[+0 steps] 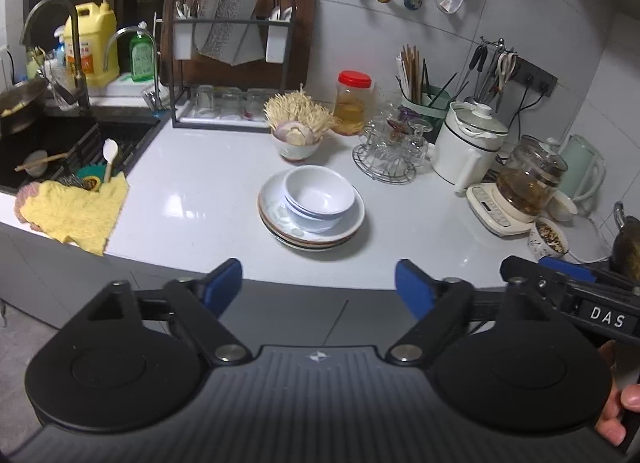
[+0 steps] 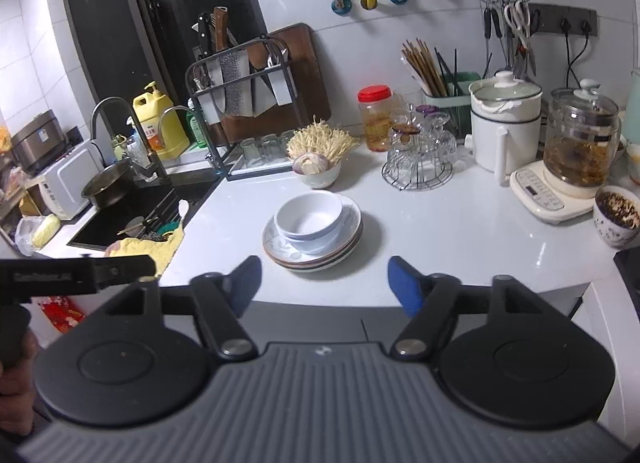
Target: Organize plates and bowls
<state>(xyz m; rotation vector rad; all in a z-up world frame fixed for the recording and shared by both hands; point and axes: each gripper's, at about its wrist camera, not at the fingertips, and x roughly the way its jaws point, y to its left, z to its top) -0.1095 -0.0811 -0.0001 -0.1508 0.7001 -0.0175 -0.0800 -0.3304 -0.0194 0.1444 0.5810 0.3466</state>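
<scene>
both tools gape, empty — left tool (image 1: 318, 287), right tool (image 2: 324, 283) — short of stacked bowls (image 1: 319, 199) on plates (image 1: 312, 237).

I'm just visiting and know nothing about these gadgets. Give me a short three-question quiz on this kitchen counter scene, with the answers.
1. True or false: the white bowls sit nested on the stack of plates.
2. What stands directly behind that stack? A) bowl of enoki mushrooms B) kettle C) pan
3. Fill in: the left gripper and right gripper both stand ____, holding nothing.

Key: 1 true; 2 A; 3 open.
</scene>
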